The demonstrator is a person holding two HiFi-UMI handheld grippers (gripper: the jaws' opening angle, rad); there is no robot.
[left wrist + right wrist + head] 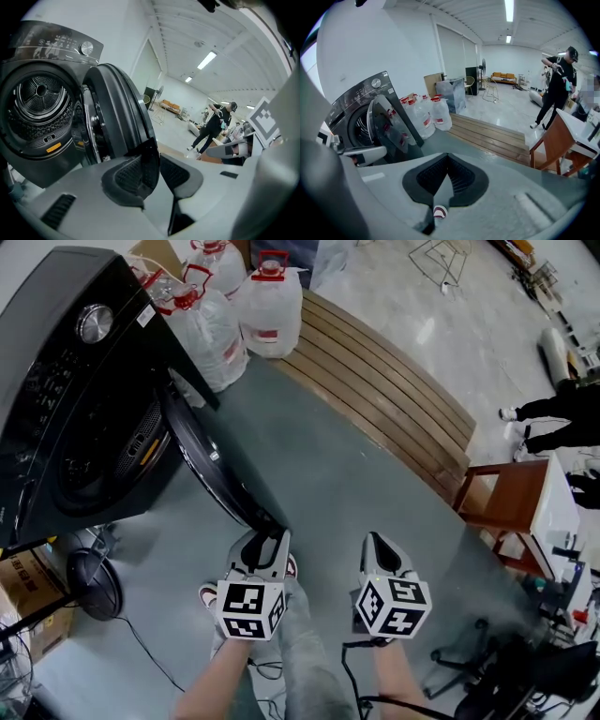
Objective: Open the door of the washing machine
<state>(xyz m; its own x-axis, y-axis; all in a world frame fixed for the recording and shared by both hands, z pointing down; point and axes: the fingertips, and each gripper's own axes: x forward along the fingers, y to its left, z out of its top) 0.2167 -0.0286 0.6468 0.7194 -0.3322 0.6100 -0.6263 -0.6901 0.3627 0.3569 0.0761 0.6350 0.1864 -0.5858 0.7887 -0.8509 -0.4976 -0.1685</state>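
A black front-loading washing machine [75,399] stands at the left, and its round door [202,460] is swung out over the grey floor. My left gripper [272,532] is shut on the door's free edge. In the left gripper view the dark rim [147,161] sits between the two pads, and the steel drum [40,105] shows behind the door [117,108]. My right gripper [375,545] hovers to the right of the door, apart from it. Its fingertips meet with nothing between them [447,157]. The washing machine [356,108] lies to its left.
Several large water jugs [267,306] stand behind the machine beside a slatted wooden platform [384,390]. A wooden chair [502,498] and a white table [562,512] are at the right. A fan [94,582] and cables lie near my feet. A person [558,79] stands further off.
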